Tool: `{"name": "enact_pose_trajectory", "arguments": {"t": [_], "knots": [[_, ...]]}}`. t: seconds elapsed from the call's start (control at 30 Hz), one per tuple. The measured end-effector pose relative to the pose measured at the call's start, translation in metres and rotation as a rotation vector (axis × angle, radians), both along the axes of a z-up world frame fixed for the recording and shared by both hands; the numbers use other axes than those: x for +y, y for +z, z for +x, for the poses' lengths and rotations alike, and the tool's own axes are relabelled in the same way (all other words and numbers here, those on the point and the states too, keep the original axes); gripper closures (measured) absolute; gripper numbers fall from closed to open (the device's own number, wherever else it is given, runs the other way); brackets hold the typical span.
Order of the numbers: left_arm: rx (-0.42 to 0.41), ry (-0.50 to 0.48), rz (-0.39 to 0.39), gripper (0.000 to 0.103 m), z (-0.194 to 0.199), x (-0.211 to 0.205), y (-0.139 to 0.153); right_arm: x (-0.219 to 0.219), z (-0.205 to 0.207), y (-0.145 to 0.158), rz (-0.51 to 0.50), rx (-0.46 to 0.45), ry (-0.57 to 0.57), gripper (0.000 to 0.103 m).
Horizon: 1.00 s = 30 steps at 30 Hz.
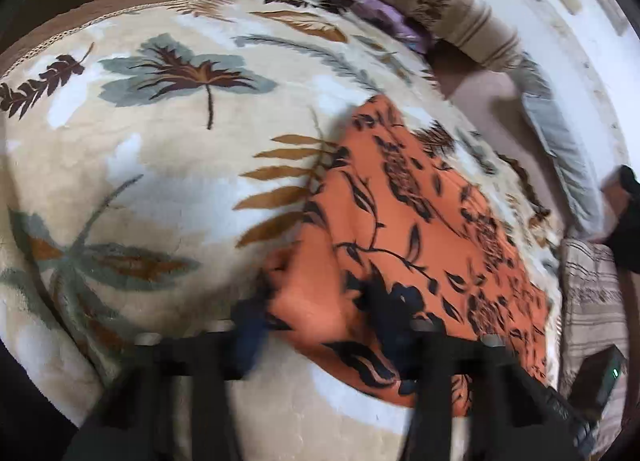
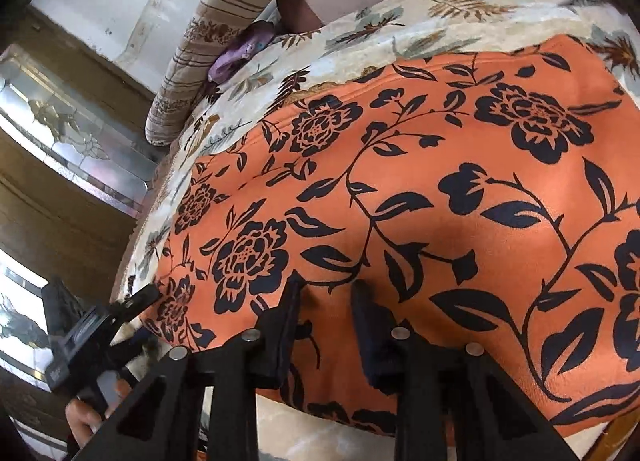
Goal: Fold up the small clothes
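An orange cloth with a black flower print [image 2: 440, 189] lies spread on a cream leaf-patterned blanket [image 1: 160, 181]. In the left wrist view the cloth [image 1: 400, 229] reaches down to my left gripper [image 1: 320, 321], whose fingers stand apart with the cloth's near corner between them. Blur hides whether the pads press on it. In the right wrist view my right gripper [image 2: 324, 297] points down at the cloth's near edge. Its fingertips rest on the fabric with a gap between them, and the fabric there lies flat. One of the left gripper's fingers [image 2: 140, 298] shows at the cloth's left corner.
A striped bolster [image 2: 224, 21] and a small purple item [image 2: 236, 53] lie at the blanket's far side, along a white wall [image 1: 560, 41]. A wooden cabinet with glass panels [image 2: 72, 133] stands beside the bed. A person's hand [image 2: 84, 421] holds the left tool.
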<state>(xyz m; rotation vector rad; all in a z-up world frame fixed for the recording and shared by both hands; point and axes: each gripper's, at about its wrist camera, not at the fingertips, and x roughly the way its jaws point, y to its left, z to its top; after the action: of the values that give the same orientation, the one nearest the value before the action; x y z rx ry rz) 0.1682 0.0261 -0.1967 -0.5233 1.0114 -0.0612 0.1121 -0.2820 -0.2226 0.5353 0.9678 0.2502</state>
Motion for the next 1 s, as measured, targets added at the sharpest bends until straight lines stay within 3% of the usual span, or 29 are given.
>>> {"name": "enact_pose_trajectory", "arguments": {"t": [0.03,0.13,0.33,0.57,0.73,0.8,0.87,0.9,0.93,0.97,1.0], "knots": [[-0.005,-0.001,-0.004,0.072,0.001,-0.001,0.0,-0.001,-0.002,0.001,0.004,-0.001,-0.001,0.074],[-0.053,-0.029,0.033,0.079,-0.002,-0.012,0.011,-0.003,-0.004,0.001,0.023,0.002,0.0,0.074],[-0.226,-0.178,0.138,0.081,-0.013,-0.048,0.06,-0.024,-0.01,0.002,0.139,0.014,-0.024,0.074],[-0.39,-0.449,0.238,0.082,-0.029,-0.148,0.116,-0.094,-0.038,0.019,0.269,-0.077,-0.192,0.07],[-0.381,-0.645,0.249,0.082,-0.047,-0.236,0.113,-0.163,-0.069,0.016,0.423,-0.139,-0.343,0.07],[-0.329,-0.743,0.283,0.08,-0.053,-0.273,0.095,-0.186,-0.081,0.009,0.499,-0.142,-0.397,0.07],[-0.238,-0.8,0.245,0.077,-0.056,-0.291,0.074,-0.203,-0.089,0.0,0.576,-0.132,-0.437,0.068],[-0.213,-0.81,0.209,0.072,-0.057,-0.29,0.07,-0.209,-0.091,-0.003,0.607,-0.125,-0.454,0.058],[-0.198,-0.822,0.17,0.067,-0.058,-0.287,0.068,-0.212,-0.093,-0.007,0.646,-0.118,-0.473,0.033],[-0.191,-0.835,0.135,0.065,-0.061,-0.28,0.068,-0.212,-0.092,-0.01,0.675,-0.112,-0.483,0.025],[-0.204,-0.847,0.111,0.064,-0.064,-0.27,0.073,-0.211,-0.09,-0.01,0.689,-0.113,-0.472,0.025]]}}
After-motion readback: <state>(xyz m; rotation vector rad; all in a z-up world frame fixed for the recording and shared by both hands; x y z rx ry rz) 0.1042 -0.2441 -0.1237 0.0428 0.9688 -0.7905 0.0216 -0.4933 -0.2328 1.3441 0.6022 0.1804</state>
